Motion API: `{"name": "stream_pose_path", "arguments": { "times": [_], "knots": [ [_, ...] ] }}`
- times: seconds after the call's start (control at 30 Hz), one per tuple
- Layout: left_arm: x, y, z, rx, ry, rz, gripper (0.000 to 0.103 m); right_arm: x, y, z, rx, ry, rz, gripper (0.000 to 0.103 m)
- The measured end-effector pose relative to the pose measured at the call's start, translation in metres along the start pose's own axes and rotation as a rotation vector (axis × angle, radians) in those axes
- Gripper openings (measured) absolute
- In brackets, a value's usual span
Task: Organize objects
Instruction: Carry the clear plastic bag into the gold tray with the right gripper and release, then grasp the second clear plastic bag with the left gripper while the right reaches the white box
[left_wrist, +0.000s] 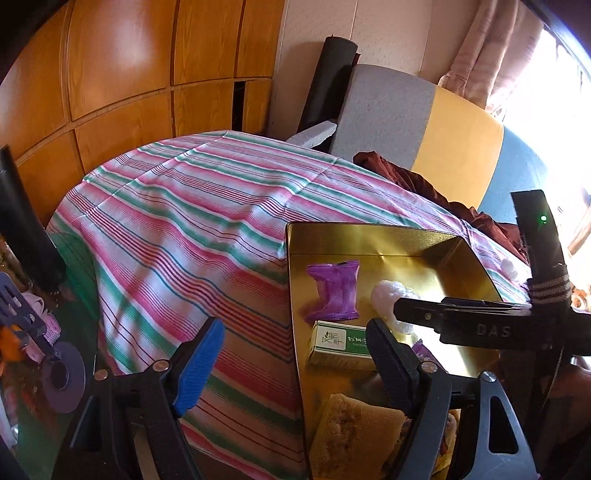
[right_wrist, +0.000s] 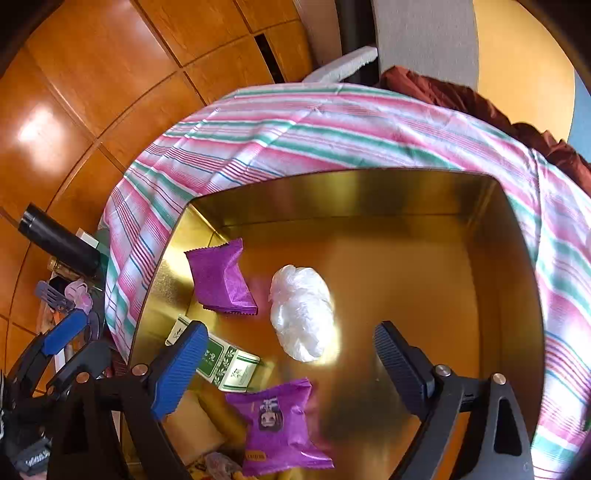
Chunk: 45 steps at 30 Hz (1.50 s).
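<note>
Currently your right tongs (right_wrist: 288, 373) stand released, jaws spread wide with nothing between the pads, poised over the shallow gold metal tray (right_wrist: 424, 258). Just below them lies a purple snack packet printed with a cartoon face (right_wrist: 280, 424), flat on the tray floor. Beside the blue left pad (right_wrist: 181, 369) you see a green-and-white cardboard box (right_wrist: 229, 365), partly covered by that pad. Beyond the tongs, a white crumpled plastic wrapper (right_wrist: 301, 312) rests near the tray centre, with a second purple packet (right_wrist: 219, 278) just beside it, face down.

Your left tongs (left_wrist: 295, 363) are likewise released and empty. Their blue pad (left_wrist: 199, 365) hangs over the pink, green and white striped tablecloth (left_wrist: 184, 206); the other finger reaches over the tray's near edge, above a tan porous sponge-like block (left_wrist: 358, 428).

Farther off, the striped cloth covers the table. Behind it stand orange wooden cabinet panels (left_wrist: 122, 66) and a grey-and-yellow cushioned chair back (left_wrist: 406, 118).
</note>
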<state>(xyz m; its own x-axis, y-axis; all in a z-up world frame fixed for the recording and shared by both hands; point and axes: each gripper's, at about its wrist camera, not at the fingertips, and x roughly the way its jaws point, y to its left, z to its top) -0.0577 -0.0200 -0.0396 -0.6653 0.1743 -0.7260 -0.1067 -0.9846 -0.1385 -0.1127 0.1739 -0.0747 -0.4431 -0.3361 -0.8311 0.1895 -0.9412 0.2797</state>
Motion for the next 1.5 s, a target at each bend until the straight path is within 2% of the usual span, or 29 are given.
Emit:
{"name": "stream_pose_path", "arguments": {
  "times": [0.13, 0.3, 0.57, 0.7, 0.93, 1.1, 1.23, 1.37, 1.5],
  "knots": [
    [-0.003, -0.004, 0.001, 0.011, -0.007, 0.005, 0.082, -0.029, 0.0, -0.007, -0.071, -0.054, -0.04, 0.1],
    [-0.008, -0.009, 0.003, 0.031, -0.025, 0.015, 0.086, -0.069, -0.017, -0.016, -0.106, -0.148, -0.173, 0.101],
    [-0.01, -0.026, 0.004, 0.084, -0.02, 0.016, 0.09, -0.127, -0.088, -0.036, 0.009, -0.208, -0.348, 0.099],
    [-0.011, -0.039, 0.004, 0.116, -0.017, 0.01, 0.09, -0.15, -0.131, -0.047, 0.08, -0.225, -0.407, 0.093],
    [-0.014, -0.07, 0.011, 0.19, -0.025, -0.018, 0.09, -0.198, -0.205, -0.065, 0.197, -0.263, -0.509, 0.09],
    [-0.013, -0.104, 0.023, 0.258, -0.029, -0.071, 0.09, -0.235, -0.26, -0.077, 0.317, -0.34, -0.578, 0.09],
    [-0.009, -0.146, 0.032, 0.325, -0.022, -0.128, 0.09, -0.254, -0.306, -0.091, 0.441, -0.415, -0.629, 0.09],
    [0.002, -0.196, 0.043, 0.378, 0.011, -0.19, 0.092, -0.264, -0.345, -0.116, 0.604, -0.462, -0.619, 0.09],
    [0.025, -0.251, 0.053, 0.412, 0.081, -0.257, 0.093, -0.28, -0.359, -0.129, 0.699, -0.482, -0.641, 0.09]
  ]
}}
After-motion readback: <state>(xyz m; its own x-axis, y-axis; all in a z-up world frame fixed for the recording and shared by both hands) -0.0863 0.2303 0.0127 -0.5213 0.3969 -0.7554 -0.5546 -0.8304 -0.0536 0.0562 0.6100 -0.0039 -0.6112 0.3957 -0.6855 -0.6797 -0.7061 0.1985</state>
